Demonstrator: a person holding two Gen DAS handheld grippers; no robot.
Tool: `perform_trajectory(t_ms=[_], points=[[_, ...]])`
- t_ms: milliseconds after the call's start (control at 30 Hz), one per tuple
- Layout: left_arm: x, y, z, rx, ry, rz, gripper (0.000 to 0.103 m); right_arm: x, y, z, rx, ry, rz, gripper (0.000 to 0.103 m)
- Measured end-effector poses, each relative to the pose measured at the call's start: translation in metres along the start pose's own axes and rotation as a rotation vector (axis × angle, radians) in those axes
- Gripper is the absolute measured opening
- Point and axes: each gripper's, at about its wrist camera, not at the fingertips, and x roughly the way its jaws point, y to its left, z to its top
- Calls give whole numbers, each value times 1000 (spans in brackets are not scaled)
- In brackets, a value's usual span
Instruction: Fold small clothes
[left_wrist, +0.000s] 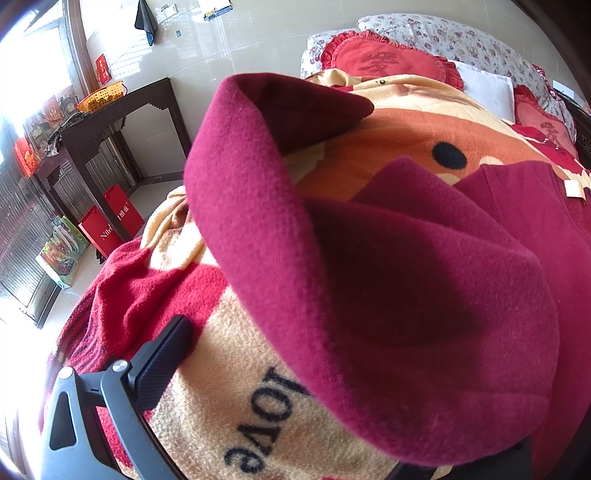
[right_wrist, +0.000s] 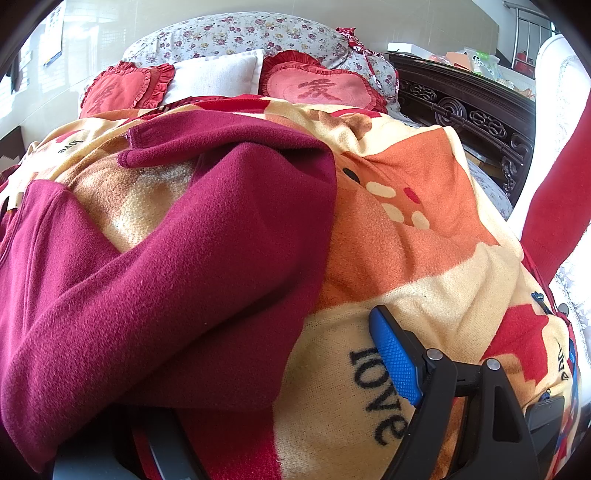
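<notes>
- Left gripper (left_wrist: 295, 424): maroon garment (left_wrist: 388, 295) draped over lower right, lifted for folding; grip state impossible to tell.
- Right gripper (right_wrist: 280, 398): same, lower left; blue finger (right_wrist: 397, 356) bare above blanket (right_wrist: 424, 229).

1 maroon garment (right_wrist: 192, 251), 1 blanket (right_wrist: 424, 251), 2 heart cushions (right_wrist: 317, 90), 1 white pillow (right_wrist: 218, 75).

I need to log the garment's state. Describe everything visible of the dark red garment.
The dark red garment looks like a soft, fleecy knit, plain wine-coloured, with a hemmed cuff or edge at its far end and a pale tag near one side. It lies on the cartoon-print blanket, partly lifted and folded over itself, and drapes over one finger of each gripper. Whether the jaws are closed on it cannot be told.
</notes>
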Motion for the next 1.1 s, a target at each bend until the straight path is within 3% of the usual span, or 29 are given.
perform_trajectory(t_ms=[233,433,533,700,900,1100], points=[[-23,13,-2,11,63,-48,101,0,0,0,-1,0,-1,65],[-65,17,-5,30,22,-98,101,-1,0,0,-7,4,-11,64],[-85,11,-4,37,-1,-142,101,-12,3,-1,-23,37,-61,62],[-107,-5,-5,61,-32,-200,101,-63,7,-11,-66,43,-76,62],[-132,-35,-7,93,-57,-262,101,-157,6,-16,-103,-69,-95,62],[-148,-42,-7,98,-76,-297,101,-207,12,-11,-132,-106,-131,62]])
